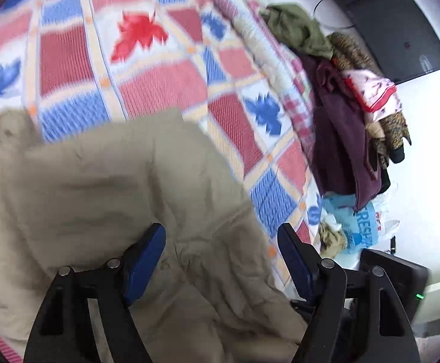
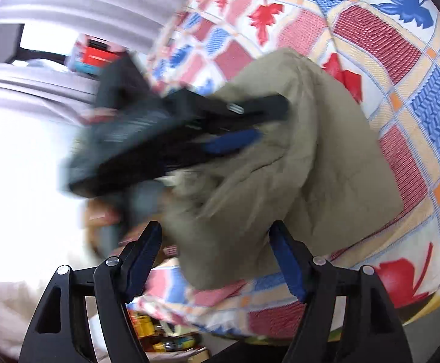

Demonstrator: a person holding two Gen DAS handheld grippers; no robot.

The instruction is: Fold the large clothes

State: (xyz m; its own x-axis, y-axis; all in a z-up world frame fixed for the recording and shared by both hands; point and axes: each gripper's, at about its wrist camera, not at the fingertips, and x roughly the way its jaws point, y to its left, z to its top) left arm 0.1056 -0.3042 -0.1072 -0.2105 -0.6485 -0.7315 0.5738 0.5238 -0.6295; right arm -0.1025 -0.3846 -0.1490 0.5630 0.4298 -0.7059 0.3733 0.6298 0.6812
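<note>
Both grippers stand wide, gripping nothing. Left gripper and right gripper hang over the beige garment on the patterned blanket.

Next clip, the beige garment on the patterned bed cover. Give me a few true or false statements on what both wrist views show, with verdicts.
1. The left tool stands open over the beige garment. True.
2. The right tool is clamped shut on the garment. False: its jaws are apart, pressing nothing.
3. The bed cover is plain white. False: it has red and blue leaves in checks.
4. A pile of other clothes lies at the bed's edge. True.
5. The garment is folded into a neat flat rectangle. False: it lies rumpled.
</note>
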